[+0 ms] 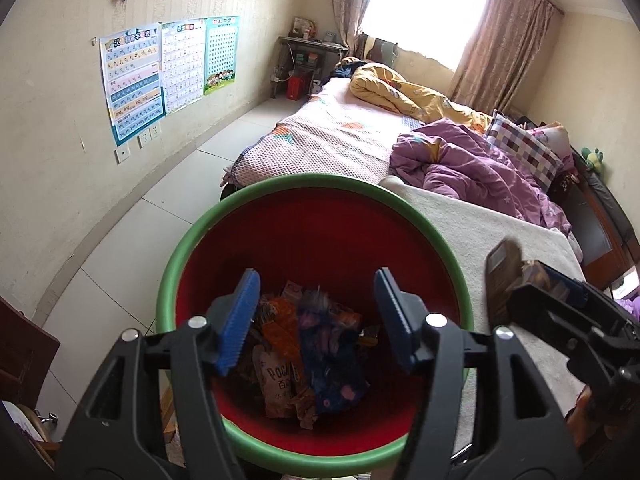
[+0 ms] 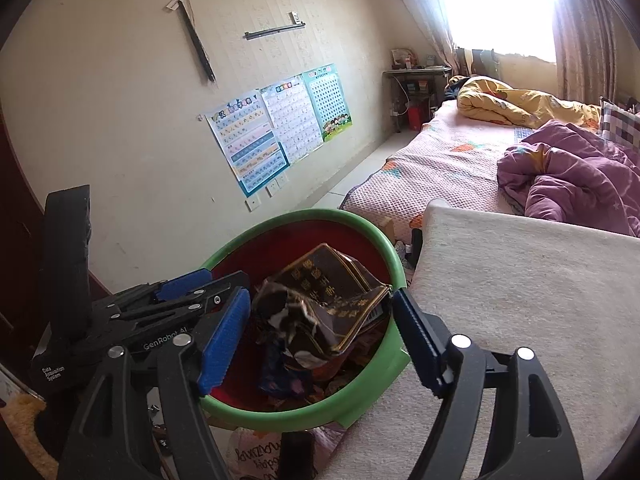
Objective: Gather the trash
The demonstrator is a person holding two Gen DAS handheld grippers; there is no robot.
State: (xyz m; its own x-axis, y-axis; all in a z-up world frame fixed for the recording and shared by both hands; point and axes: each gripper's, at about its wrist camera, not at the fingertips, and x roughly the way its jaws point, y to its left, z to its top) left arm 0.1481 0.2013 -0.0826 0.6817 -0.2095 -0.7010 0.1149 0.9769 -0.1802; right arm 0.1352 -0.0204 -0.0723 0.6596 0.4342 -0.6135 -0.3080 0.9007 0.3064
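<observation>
Holding over: green-rimmed red bin (image 1: 320,240)
Bin contents: crumpled snack wrappers (image 1: 304,352), heaped at bottom
Left gripper (image 1: 316,320): jaws apart, empty
Right gripper (image 2: 320,320): jaws apart; brown packet (image 2: 320,304) between them, above bin

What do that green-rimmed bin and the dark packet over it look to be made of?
The bin looks like moulded plastic: smooth green rim, glossy red inside, no seams. The dark packet looks like thin printed foil or plastic film: it is crumpled, shiny at the creases, with gold print. Which of the two films it is, I cannot tell.
</observation>
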